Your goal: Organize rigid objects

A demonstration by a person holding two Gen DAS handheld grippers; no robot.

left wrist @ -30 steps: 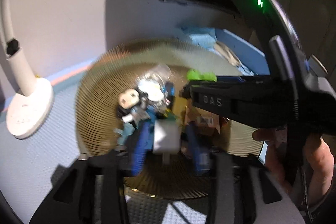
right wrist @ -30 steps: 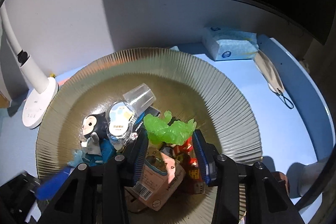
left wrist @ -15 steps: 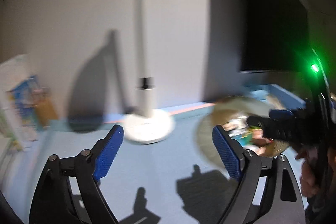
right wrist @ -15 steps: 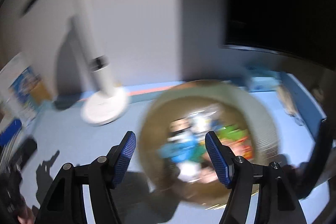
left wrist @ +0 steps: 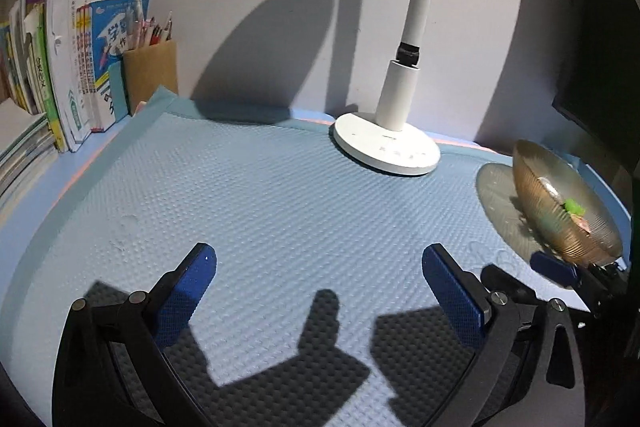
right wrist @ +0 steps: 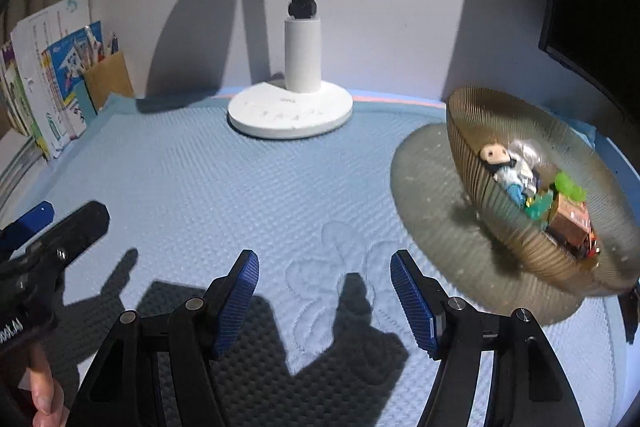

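Grippers in the foreground, both empty: the left gripper [left wrist: 320, 281] has its jaws spreading to full width over bare mat, with nothing between them, and the right gripper [right wrist: 325, 285] stands parted at a moderate width, likewise holding nothing. Beneath them lies the blue textured mat [left wrist: 260, 211], on which no loose item is visible in either view, so the sorting appears finished or close to it; whether anything remains outside the field of view cannot be told. To the right, the ribbed golden bowl [right wrist: 520, 251] rests on the mat, well apart from both grippers, and holds the gathered items: a small figurine [right wrist: 496, 157] with a pale round head, a clear plastic cup [right wrist: 526, 151], a green toy [right wrist: 570, 187], a brown carton [right wrist: 568, 223] and several smaller pieces too blurred to identify. Behind the mat's centre stands a white desk lamp [right wrist: 290, 113], its round base just left of the bowl. Farthest back on the left, against the wall, a brown pen holder [left wrist: 151, 75] containing pens stands beside a row of upright books [left wrist: 80, 59].
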